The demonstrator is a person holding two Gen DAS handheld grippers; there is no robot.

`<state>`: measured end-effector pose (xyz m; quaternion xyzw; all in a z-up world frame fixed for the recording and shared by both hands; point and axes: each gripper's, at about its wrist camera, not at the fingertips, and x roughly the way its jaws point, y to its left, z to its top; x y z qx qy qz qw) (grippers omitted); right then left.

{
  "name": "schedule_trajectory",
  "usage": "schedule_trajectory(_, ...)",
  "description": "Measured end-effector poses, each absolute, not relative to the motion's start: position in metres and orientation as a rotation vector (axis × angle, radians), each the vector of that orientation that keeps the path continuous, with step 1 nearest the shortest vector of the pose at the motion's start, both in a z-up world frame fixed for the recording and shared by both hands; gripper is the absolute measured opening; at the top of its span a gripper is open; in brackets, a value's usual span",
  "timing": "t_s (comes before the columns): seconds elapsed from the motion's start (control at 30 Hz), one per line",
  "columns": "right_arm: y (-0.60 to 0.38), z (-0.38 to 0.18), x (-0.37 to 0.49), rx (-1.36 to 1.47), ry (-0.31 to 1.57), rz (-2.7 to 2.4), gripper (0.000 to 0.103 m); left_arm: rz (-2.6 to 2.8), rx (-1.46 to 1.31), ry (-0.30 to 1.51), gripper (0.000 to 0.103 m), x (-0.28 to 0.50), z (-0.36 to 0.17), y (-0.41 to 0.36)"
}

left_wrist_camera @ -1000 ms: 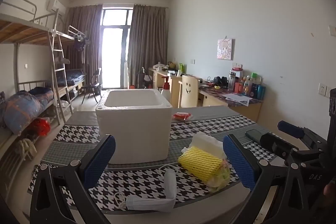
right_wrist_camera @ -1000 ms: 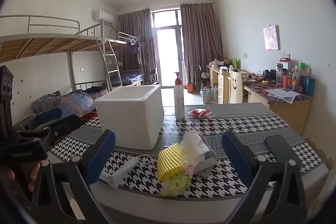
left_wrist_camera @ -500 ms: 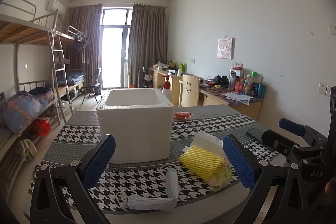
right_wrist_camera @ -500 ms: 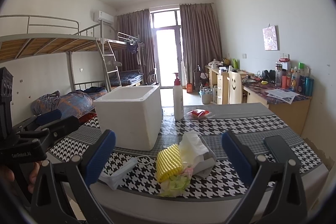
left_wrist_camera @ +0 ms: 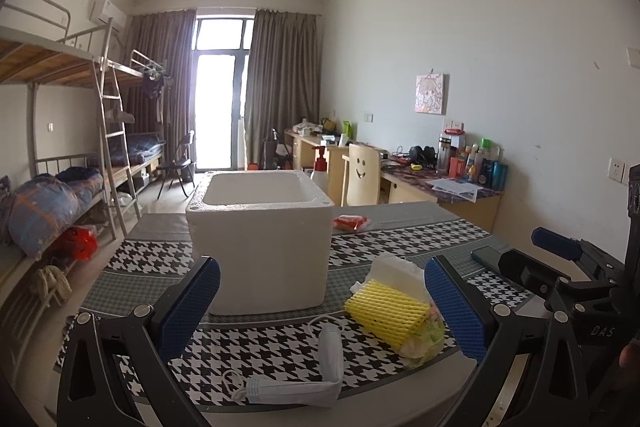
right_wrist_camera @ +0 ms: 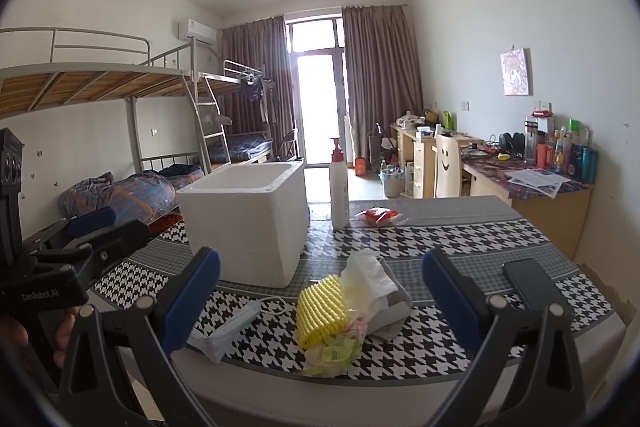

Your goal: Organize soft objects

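Houndstooth worktop (left_wrist_camera: 280, 351) carrying foam box (left_wrist_camera: 260, 247) centre, face mask (left_wrist_camera: 320, 367) near, yellow foam sleeve (left_wrist_camera: 386, 309) right, phone (right_wrist_camera: 534, 285) far right.

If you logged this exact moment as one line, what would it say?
left gripper: open, empty | right gripper: open, empty | yellow ribbed foam sleeve, pale blue face mask: on table | white foam box: open

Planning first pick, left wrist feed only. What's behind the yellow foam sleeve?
Observer: A grey cloth lies under the white tissue, against the yellow foam sleeve.
Operator: Behind the box? I see only a pump top.
Observer: A whole white pump bottle stands upright past the foam box, with a gap between them.
Operator: Phone near the pile?
Observer: The phone lies flat, with a clear gap to the cloth.
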<state>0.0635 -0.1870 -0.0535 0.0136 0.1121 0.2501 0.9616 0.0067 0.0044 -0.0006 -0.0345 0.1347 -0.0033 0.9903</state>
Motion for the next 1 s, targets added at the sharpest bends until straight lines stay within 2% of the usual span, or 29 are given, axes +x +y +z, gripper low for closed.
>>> schedule_trajectory(0.6, -0.178, -0.057, 0.075, 0.019, 0.257, 0.511, 0.102, -0.013, -0.078, 0.317, 0.102, 0.021, -0.01, 0.015)
schedule_trajectory(1.0, -0.175, -0.066, 0.1, 0.035, 0.326, 0.495, 0.102, -0.026, -0.071, 0.413, 0.102, 0.045, -0.033, 0.016)
